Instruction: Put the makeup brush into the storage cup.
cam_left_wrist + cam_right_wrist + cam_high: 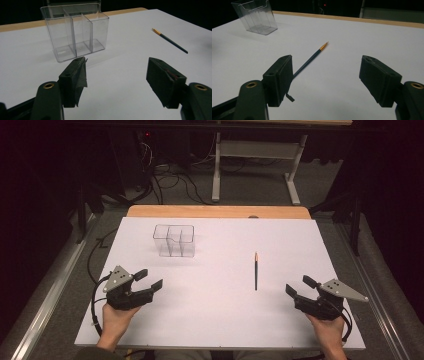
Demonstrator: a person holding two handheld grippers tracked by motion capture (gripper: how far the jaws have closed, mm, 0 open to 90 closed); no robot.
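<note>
Roughly mid-right on the white table [215, 320]: paintbrush [256, 272], lying flat, dark handle, gold ferrule, tip pointing toward the far edge. Untouched. Nearest to the right gripper [298, 287], which sits just off the handle end, to the right & a bit nearer the person. Jaws wide apart, nothing between them. Seen from the right gripper view: paintbrush [310, 60] running diagonally up from behind the left jaw, tip up-right; handle end hidden behind that jaw, so can't tell if touching; high view suggests a gap. Held in right hand [327, 332], coming in from the bottom edge, grey three-cornered plate on top.

Left gripper [149, 279] well apart from the brush, at the left side of the table, held in left hand [116, 319]. Jaws also wide, holding nothing. Aimed toward the far side.

Farther out: clear plastic organizer [174, 240], upright, w/ inner dividers, nothing seen inside, standing left of centre toward the far edge. Directly ahead of the left gripper in its own view, organizer [76, 31] just beyond the left jaw tip; brush [170, 40] off to the upper right there. Bare table surface between brush & either gripper, also between brush & organizer.

Beyond the white sheet: wooden strip [217, 211] along the far edge, then dark floor w/ cables [170, 182] & a pale table frame [257, 165].
</note>
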